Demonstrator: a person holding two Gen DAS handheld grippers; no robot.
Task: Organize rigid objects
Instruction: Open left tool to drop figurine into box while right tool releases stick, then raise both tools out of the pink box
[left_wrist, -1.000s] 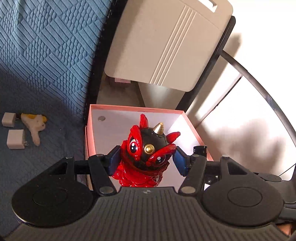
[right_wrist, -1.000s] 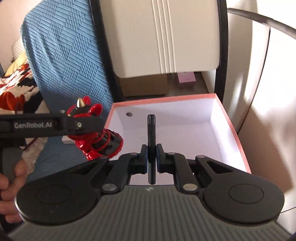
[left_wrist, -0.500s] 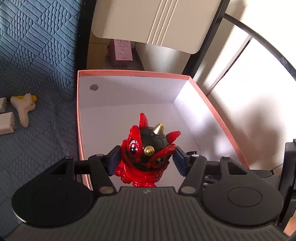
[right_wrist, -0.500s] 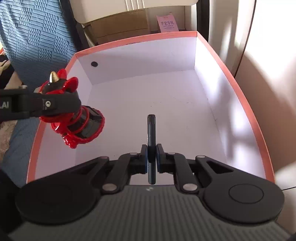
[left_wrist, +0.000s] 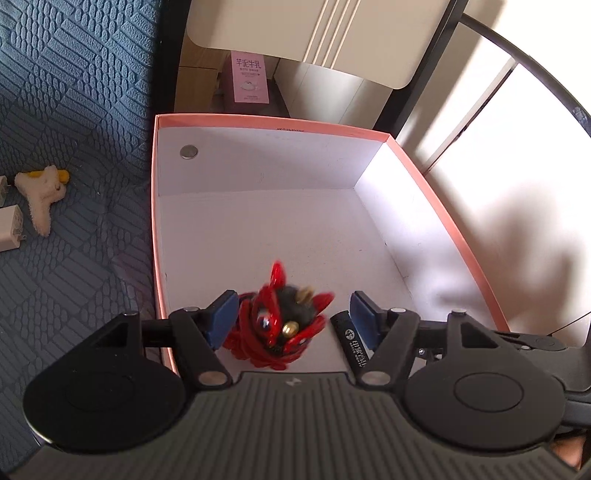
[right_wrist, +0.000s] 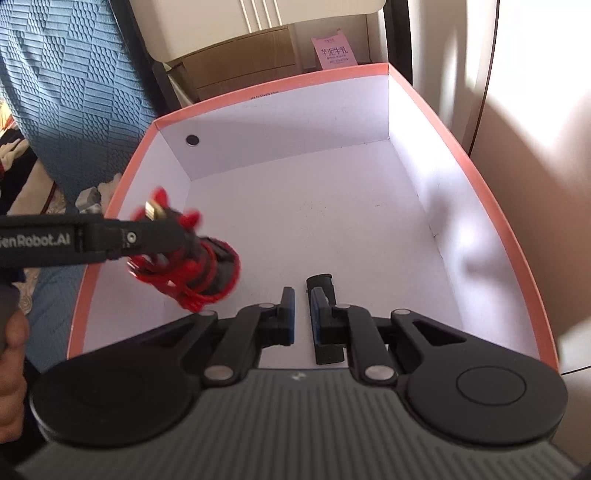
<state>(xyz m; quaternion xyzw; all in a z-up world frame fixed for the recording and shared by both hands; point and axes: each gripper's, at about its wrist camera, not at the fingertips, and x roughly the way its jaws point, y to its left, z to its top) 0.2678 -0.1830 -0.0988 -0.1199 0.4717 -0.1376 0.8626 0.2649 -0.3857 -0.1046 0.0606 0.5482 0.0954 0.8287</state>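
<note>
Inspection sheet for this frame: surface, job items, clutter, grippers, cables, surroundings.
Surface: blue quilted cover, with the pink-rimmed box beside it.
Job's things: red horned figure, blurred, low inside the box. The black marker is also in the box.
Clutter: cream toy and white charger on the cover.
Grippers: the left gripper has just been opening, and the figure sits between its jaws unclamped. The right gripper is nearly closed. The marker sits against its right finger, seemingly not between the pads.
Cables: thin dark line, possibly a wire.
Surroundings: pink carton and cardboard box behind the box.
</note>
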